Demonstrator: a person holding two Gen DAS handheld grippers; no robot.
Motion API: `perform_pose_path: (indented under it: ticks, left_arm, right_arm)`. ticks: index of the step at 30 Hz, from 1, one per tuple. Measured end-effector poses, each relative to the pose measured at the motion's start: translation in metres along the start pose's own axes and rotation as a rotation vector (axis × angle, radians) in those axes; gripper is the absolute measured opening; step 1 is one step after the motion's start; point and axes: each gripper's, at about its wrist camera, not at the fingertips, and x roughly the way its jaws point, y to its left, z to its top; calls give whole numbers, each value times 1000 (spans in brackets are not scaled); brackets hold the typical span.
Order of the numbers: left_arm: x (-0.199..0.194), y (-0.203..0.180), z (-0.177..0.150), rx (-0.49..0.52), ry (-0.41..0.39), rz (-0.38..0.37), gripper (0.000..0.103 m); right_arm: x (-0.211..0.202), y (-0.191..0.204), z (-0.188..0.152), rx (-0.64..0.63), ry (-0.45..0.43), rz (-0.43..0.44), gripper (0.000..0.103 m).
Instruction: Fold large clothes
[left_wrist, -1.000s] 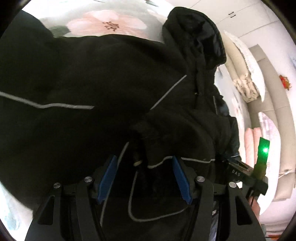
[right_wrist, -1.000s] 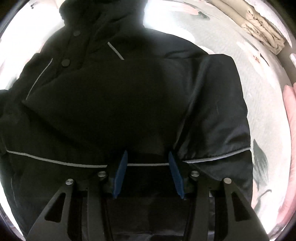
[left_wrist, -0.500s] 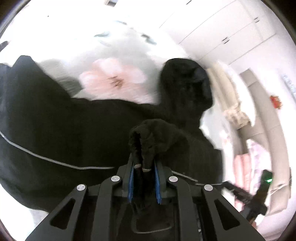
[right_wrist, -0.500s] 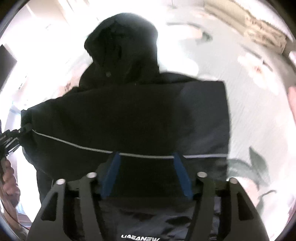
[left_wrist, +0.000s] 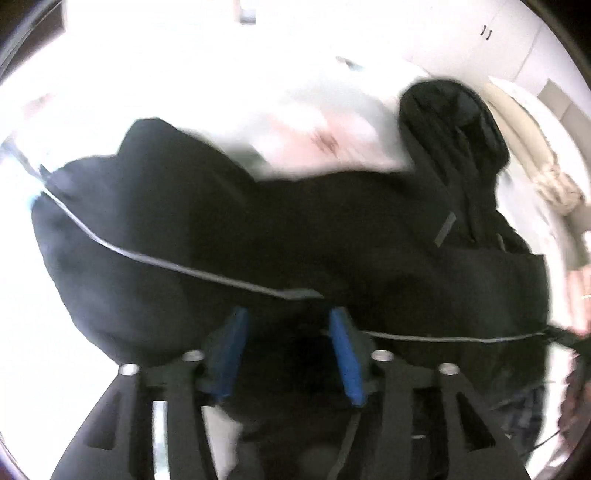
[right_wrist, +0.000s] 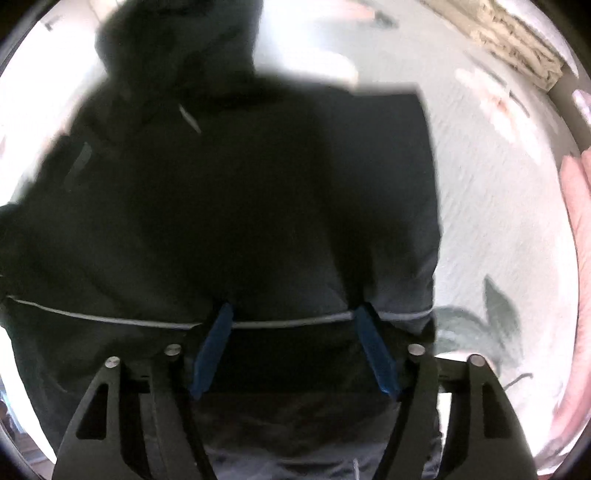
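A large black hooded jacket (left_wrist: 295, 229) with thin grey piping lies spread on a floral bedsheet (left_wrist: 325, 122). Its hood (left_wrist: 454, 122) points to the far right in the left wrist view. My left gripper (left_wrist: 288, 321) is open, its blue pads over the jacket's near edge, holding nothing. In the right wrist view the jacket (right_wrist: 258, 206) fills the middle, hood (right_wrist: 177, 48) at the top. My right gripper (right_wrist: 291, 317) is open, its pads straddling the grey piping line near the hem.
The bedsheet (right_wrist: 498, 206) with leaf and flower print lies bare to the right of the jacket. Folded beige bedding (right_wrist: 517, 44) lies at the far right corner. Pink fabric (right_wrist: 576, 229) sits at the right edge. White cupboards (left_wrist: 480, 33) stand behind the bed.
My left gripper was shut on a bunch of jacket fabric half a second ago; now it is open and the fabric lies flat. The right gripper stays open over the hem.
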Motion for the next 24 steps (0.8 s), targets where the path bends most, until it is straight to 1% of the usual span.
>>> perform_pose_path:
  ticks: [1,2,3,4,6,7,8,9,10,11,12,13,16,17,18,19,20,21,22,23,24]
  left_arm:
    - [-10,1,2,1,-22,-8,61]
    - [-17,-2,6,10,-31,-63,61]
    - [-19,-8,8,23,-29,-110,61]
    - [-17,-22,10,47,-21,-179,61]
    - [-7,-43,9,71,20,-299,61]
    - [5,-58,7,86,58,-373,61]
    - [20,-73,3,102,101,-408,61]
    - [34,-83,-1,117,133,-406,61]
    - [52,-93,-5,145,164,-352,61]
    - [72,-99,-9,172,195,-260,54]
    - [83,-101,-11,184,194,-234,54]
    - [82,-100,-11,184,168,-236,54]
    - [75,-99,-8,183,173,-221,54]
    - [66,-97,-8,184,163,-207,53]
    - [64,-98,-7,184,158,-205,53]
    - [53,-95,-9,184,140,-210,53]
    - [45,-93,-14,179,129,-215,53]
    - [36,-88,-19,160,121,-219,53]
    - [30,-85,-23,145,123,-219,53]
    - [25,-78,-30,115,129,-217,53]
    - [18,-72,-38,95,129,-216,53]
  right_arm:
    - [-7,3,4,-11,-28,-14,72]
    - [-13,6,11,-20,-52,-26,72]
    - [-13,10,18,-21,-58,-27,72]
    - [-6,14,25,-13,-47,-18,72]
    - [16,16,28,4,-12,-16,72]
    - [27,13,34,2,10,-21,72]
    - [42,12,36,1,39,-30,72]
    - [52,13,35,1,52,-39,72]
    - [54,13,33,2,44,-45,72]
    - [53,13,33,1,47,-48,72]
    - [52,13,34,3,55,-43,72]
    - [54,11,35,8,63,-31,72]
    - [36,3,32,9,67,9,71]
    - [19,5,22,-16,42,21,71]
    - [5,7,14,-34,23,28,71]
    - [-11,10,-1,-54,4,40,71]
    - [-21,14,-16,-72,5,46,71]
    - [-24,17,-30,-89,14,40,71]
    - [-23,21,-45,-109,35,16,71]
    - [-17,24,-54,-124,62,-9,71]
    - [2,25,-67,-143,120,-32,70]
